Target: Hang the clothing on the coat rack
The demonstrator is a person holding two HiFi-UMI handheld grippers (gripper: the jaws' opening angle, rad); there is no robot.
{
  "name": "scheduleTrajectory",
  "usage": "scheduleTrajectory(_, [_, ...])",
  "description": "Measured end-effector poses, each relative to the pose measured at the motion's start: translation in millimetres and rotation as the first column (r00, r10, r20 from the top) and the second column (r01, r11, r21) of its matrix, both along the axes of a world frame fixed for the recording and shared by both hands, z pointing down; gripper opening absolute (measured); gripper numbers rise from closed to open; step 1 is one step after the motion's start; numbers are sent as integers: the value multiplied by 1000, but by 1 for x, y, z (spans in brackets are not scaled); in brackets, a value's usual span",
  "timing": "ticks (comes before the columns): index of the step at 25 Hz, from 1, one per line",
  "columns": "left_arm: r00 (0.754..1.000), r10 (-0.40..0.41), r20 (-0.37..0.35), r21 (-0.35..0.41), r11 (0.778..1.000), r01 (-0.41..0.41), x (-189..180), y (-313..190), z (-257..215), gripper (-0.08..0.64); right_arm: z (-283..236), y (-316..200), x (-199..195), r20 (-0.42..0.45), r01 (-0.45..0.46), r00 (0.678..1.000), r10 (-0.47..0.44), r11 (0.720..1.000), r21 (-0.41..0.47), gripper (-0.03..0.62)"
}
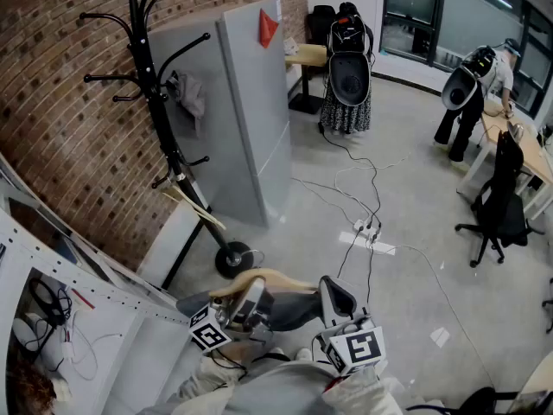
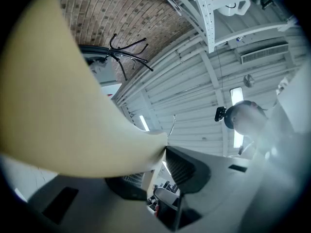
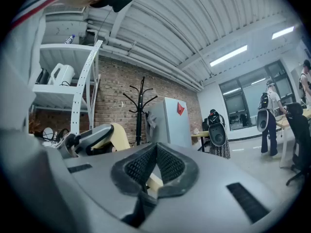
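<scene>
The black coat rack [image 1: 155, 93] stands against the brick wall, with a grey garment [image 1: 190, 98] hanging on one of its arms. It also shows in the distance as the coat rack [image 3: 141, 108] and coat rack [image 2: 126, 57]. A light wooden hanger [image 1: 259, 277] is held low in front of me between both grippers. My left gripper [image 1: 244, 305] is tilted upward and shut on the hanger's wide arm [image 2: 63, 110]. The hanger's metal hook [image 2: 172, 125] rises beyond the jaws. My right gripper [image 1: 339, 299] is level; its pads meet over a strip of the hanger [image 3: 153, 181].
A tall grey cabinet [image 1: 251, 102] stands right of the rack. White metal shelving [image 1: 60, 318] lines the left. A power strip with cables [image 1: 370, 236] lies on the floor. A person [image 1: 471, 89], a desk and an office chair [image 1: 499, 206] are at the far right.
</scene>
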State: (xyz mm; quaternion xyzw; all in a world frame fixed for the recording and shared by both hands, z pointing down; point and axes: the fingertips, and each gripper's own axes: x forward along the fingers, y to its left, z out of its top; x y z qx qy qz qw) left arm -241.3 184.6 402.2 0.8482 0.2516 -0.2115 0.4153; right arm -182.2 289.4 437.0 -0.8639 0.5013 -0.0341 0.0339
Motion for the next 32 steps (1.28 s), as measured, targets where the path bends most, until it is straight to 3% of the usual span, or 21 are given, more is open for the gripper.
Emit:
scheduleTrajectory(15, [1000,27,-15,-11,1000,-27,60,10,1,107,9,24,51,20,-38,999,38,999,11,23])
scheduleTrajectory(32, [1000,24,0,-17,1000,-24,160,-80,1,107,8,-83,158,26,-10,1000,10,1000,-5,23])
